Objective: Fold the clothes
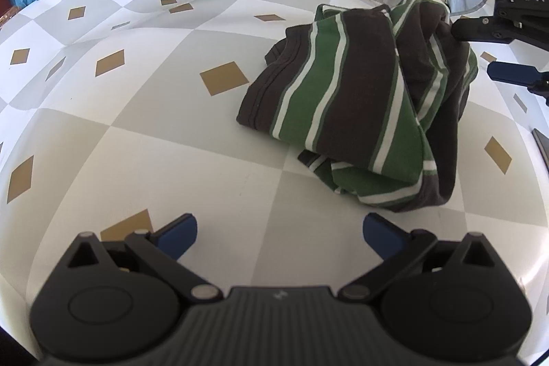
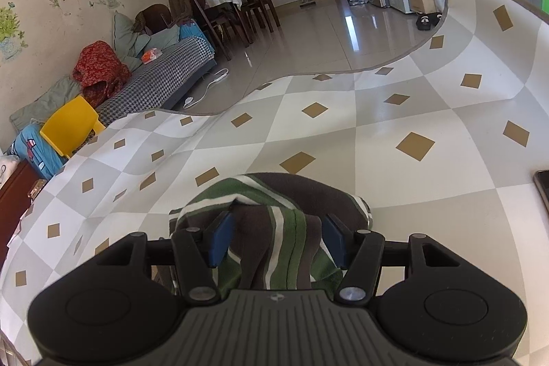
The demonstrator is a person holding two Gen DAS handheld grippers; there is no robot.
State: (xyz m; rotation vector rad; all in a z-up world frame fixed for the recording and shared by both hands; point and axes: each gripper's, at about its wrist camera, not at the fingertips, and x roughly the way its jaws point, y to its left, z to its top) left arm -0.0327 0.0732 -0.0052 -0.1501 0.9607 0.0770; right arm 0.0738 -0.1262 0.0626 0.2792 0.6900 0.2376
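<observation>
A green, brown and white striped garment (image 1: pixel 357 102) lies in a loose heap on the checked table mat (image 1: pixel 144 132). My left gripper (image 1: pixel 279 234) hovers over bare mat just in front of the heap; it is open and holds nothing. My right gripper (image 1: pixel 473 52) reaches in from the right edge, its upper finger at the heap's raised right side and its blue lower pad just clear of the cloth. In the right wrist view the right gripper (image 2: pixel 278 218) stands open, and the bunched garment (image 2: pixel 274 239) fills the space between its blue pads without being squeezed.
The mat (image 2: pixel 394 132) curls up at its far edge and right side. A dark phone (image 2: pixel 544 191) lies at the mat's right edge. Beyond are a yellow chair (image 2: pixel 72 126), a sofa, dining chairs and a shiny floor.
</observation>
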